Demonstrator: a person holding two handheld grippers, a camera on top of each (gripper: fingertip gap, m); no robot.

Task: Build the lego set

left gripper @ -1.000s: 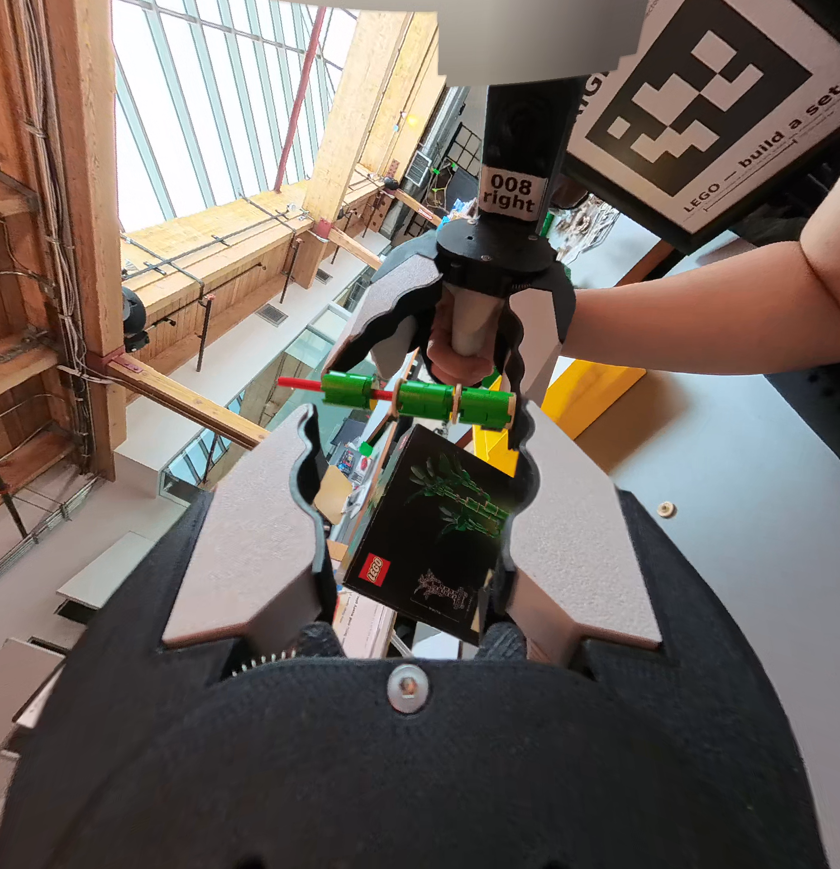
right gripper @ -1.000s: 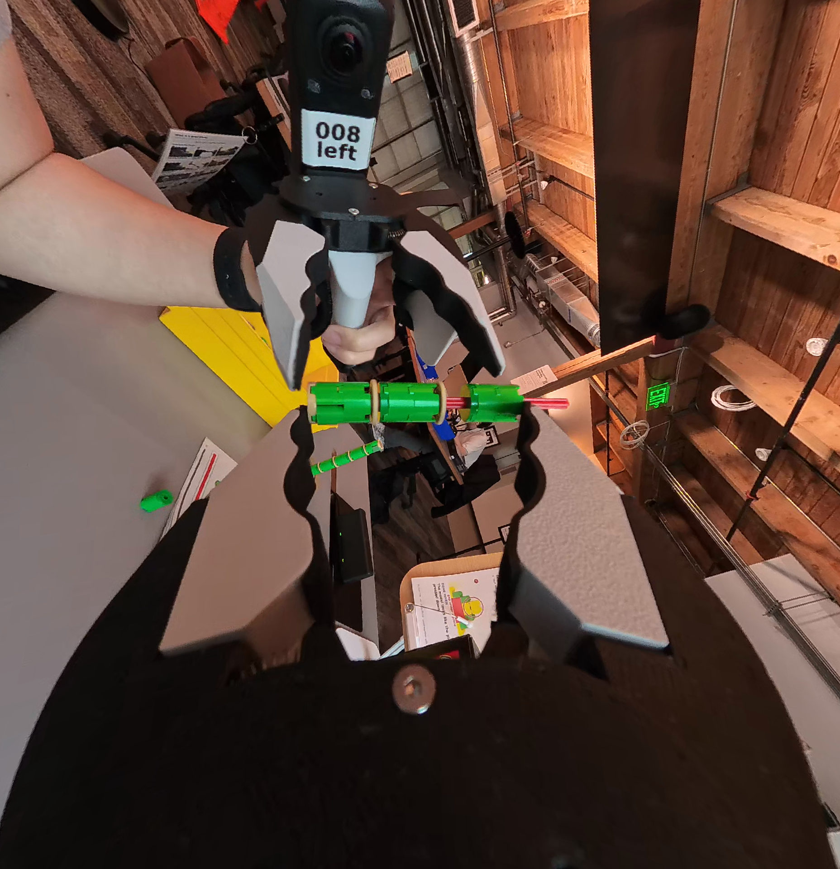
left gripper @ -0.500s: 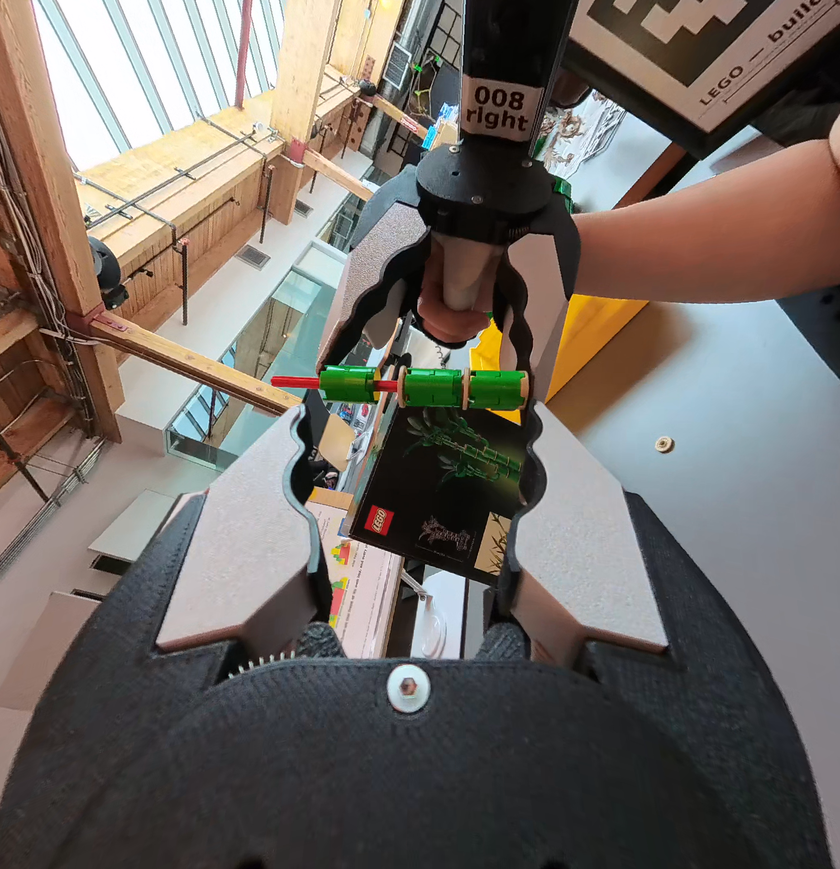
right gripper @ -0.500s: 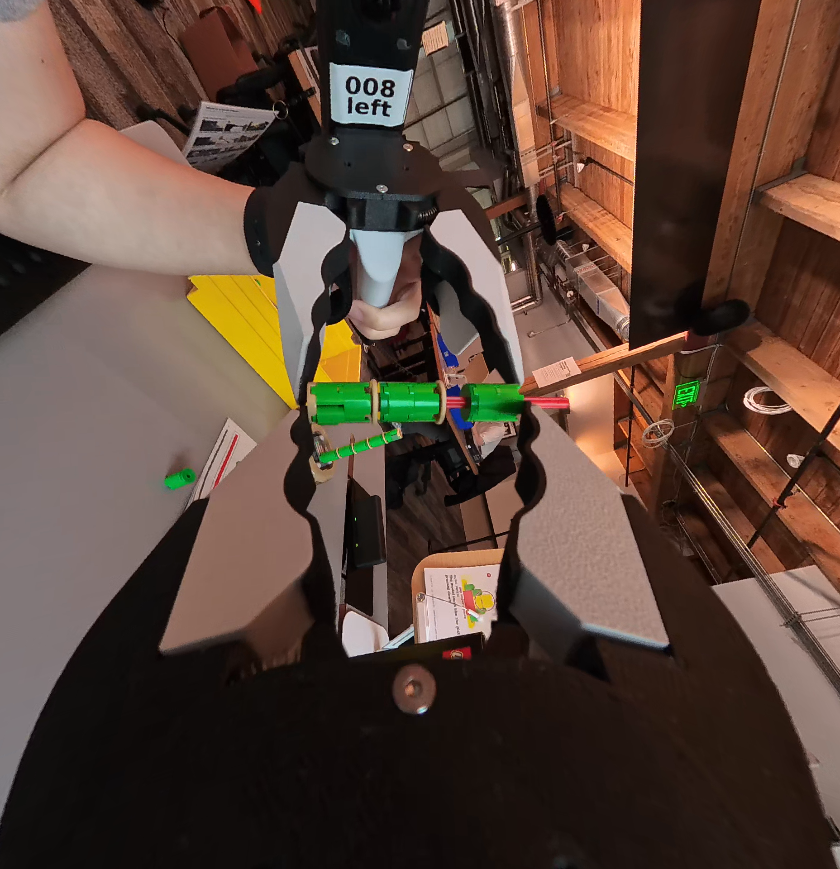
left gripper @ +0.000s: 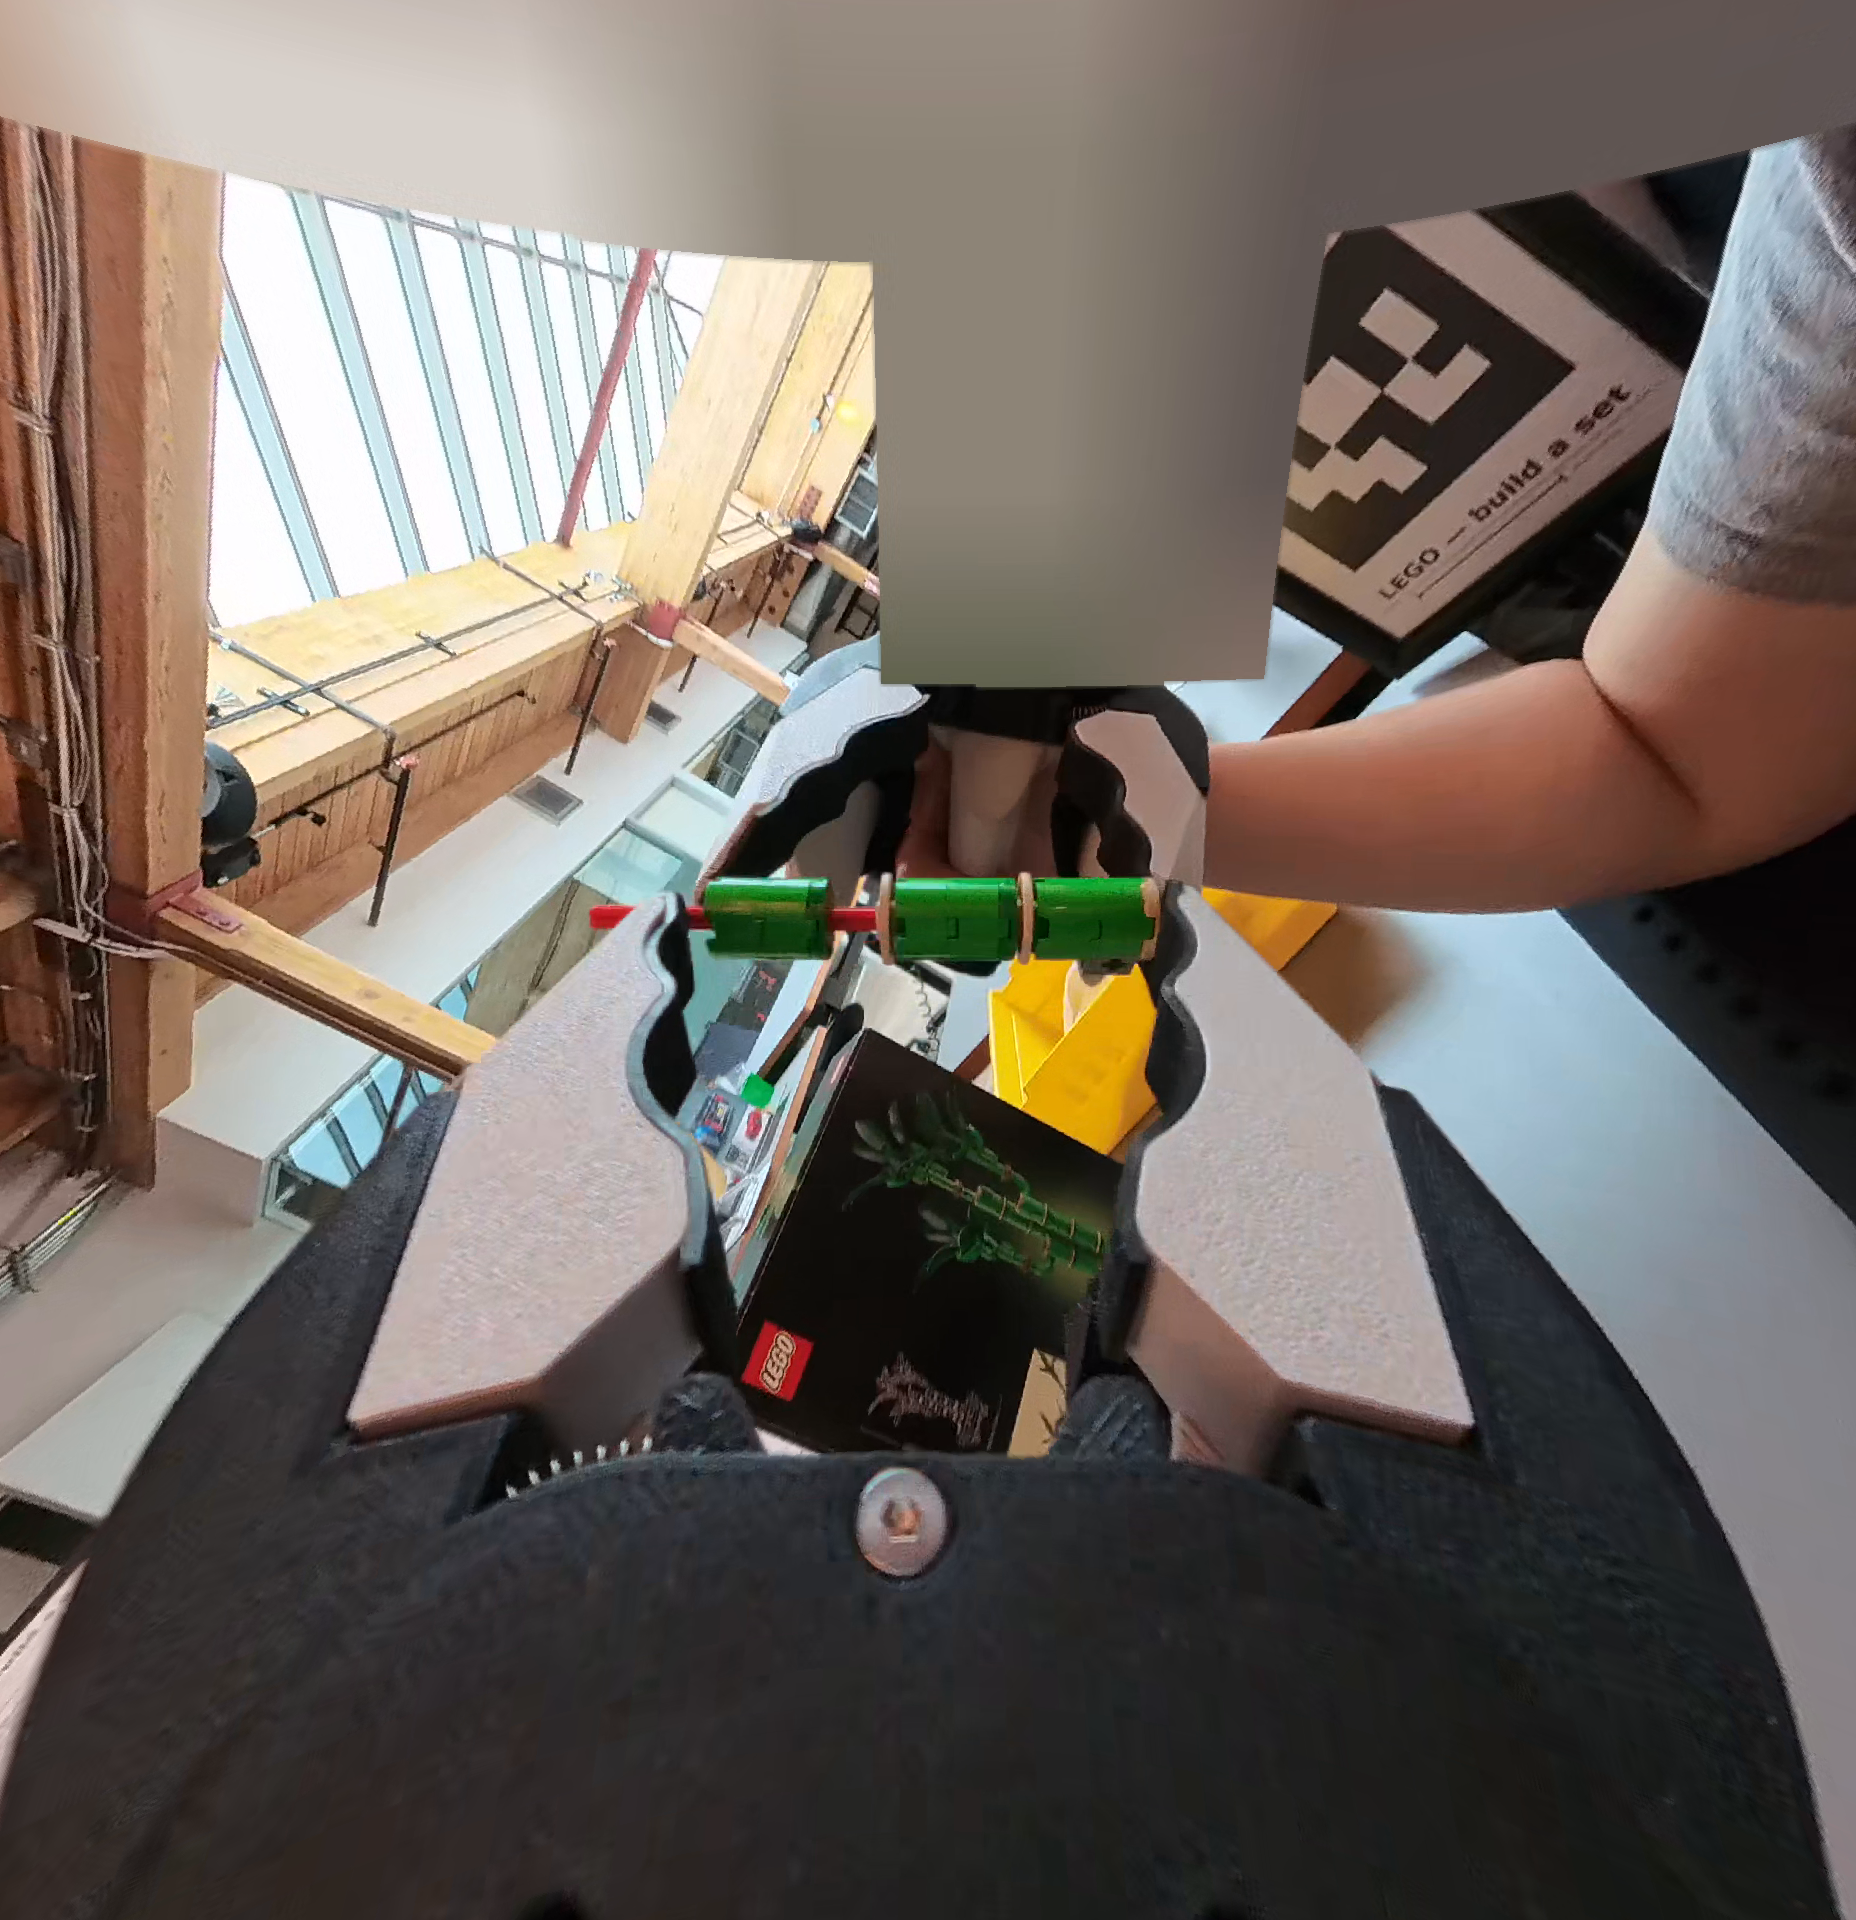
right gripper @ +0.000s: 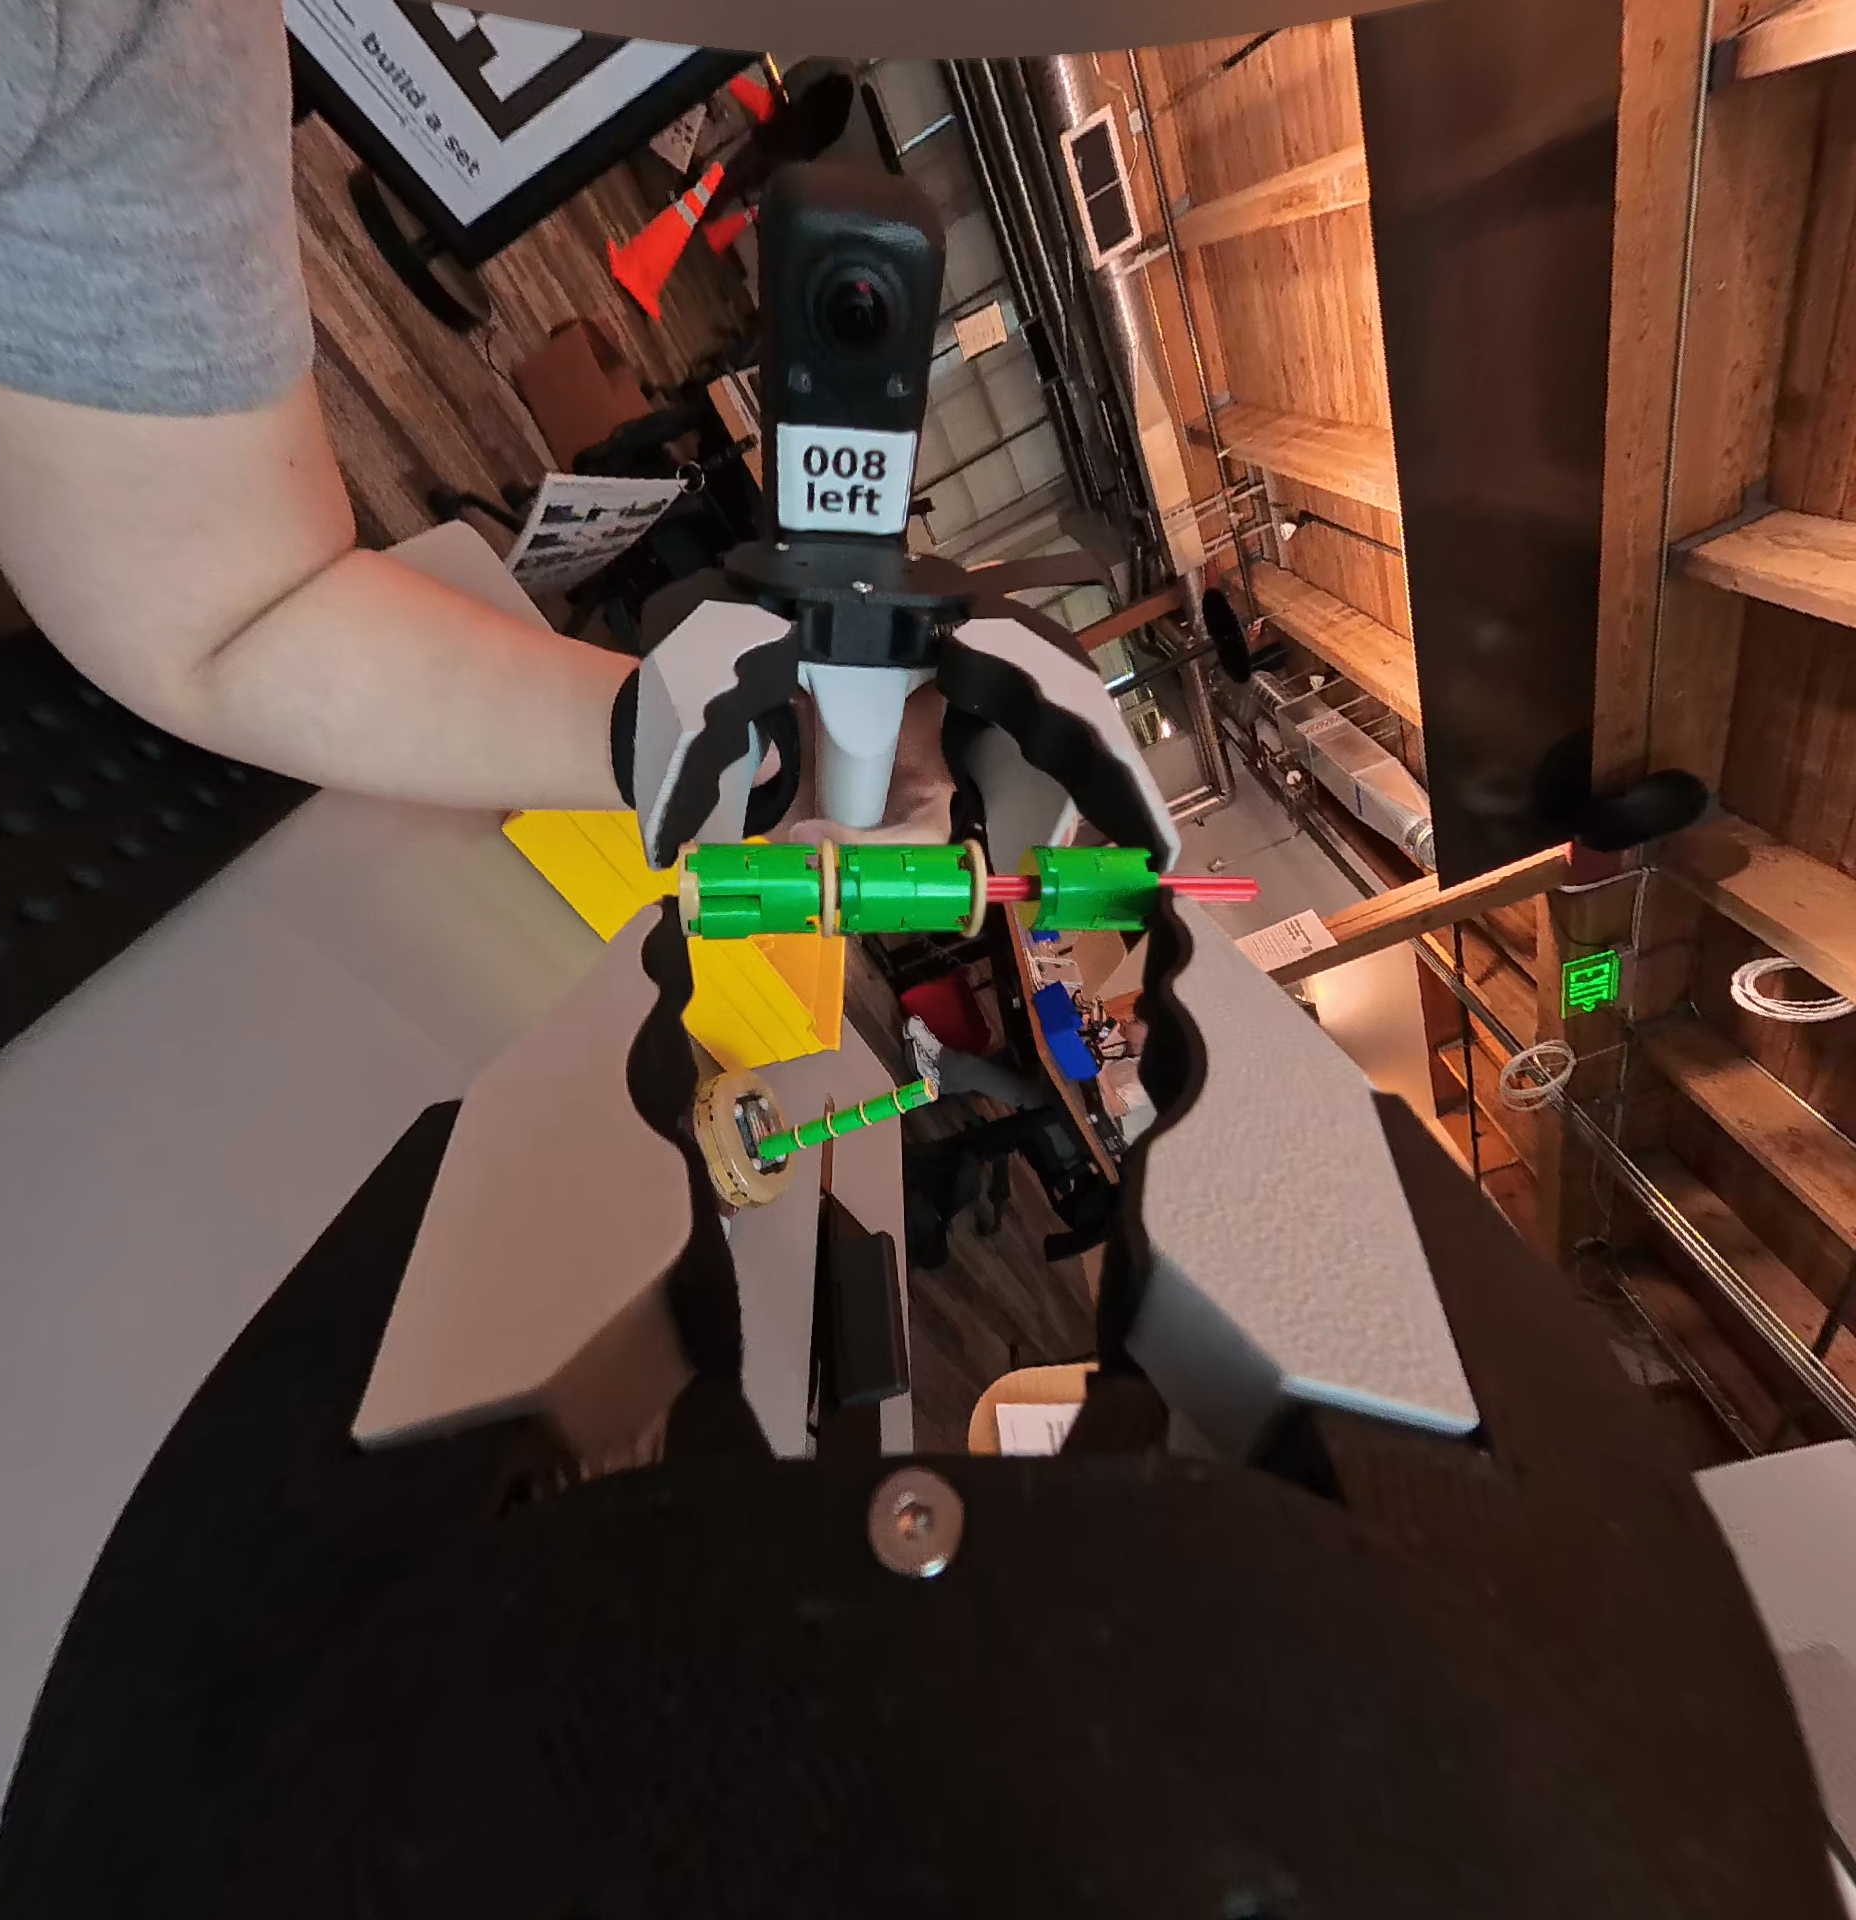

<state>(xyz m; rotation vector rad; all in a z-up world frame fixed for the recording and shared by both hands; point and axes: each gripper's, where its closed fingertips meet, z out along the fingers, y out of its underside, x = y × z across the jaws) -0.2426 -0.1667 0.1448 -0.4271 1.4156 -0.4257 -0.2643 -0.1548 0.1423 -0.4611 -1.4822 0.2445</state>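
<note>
Bamboo stalk (left gripper: 929, 918) hung in mid-air between your two tools, lying crosswise to both cameras, well above the grey table (left gripper: 1589, 1122). You had the left gripper (left gripper: 908, 925) and the right gripper (right gripper: 919, 894) facing each other nose to nose, each set of fingertips bracketing the stalk from its own side, so the piece was trapped lengthwise at both ends. Both tools looked closed only as far as the stalk's length, pressing on its ends, though exact contact at the tips was hard to judge. That end-on hold made sense: the red axle (right gripper: 1210, 886) poked out past one end, and one green segment (right gripper: 1092, 885) sat apart from the other two, a stretch of axle bare between them. Squeezing inward would probably slide that segment home against its tan ring (right gripper: 973, 889). Below, the black set box (left gripper: 908, 1236) and yellow bin (left gripper: 1069, 1049) stayed within reach, and a finished thinner stalk (right gripper: 851, 1120) stood in its round tan base (right gripper: 732, 1143) on the table.
</note>
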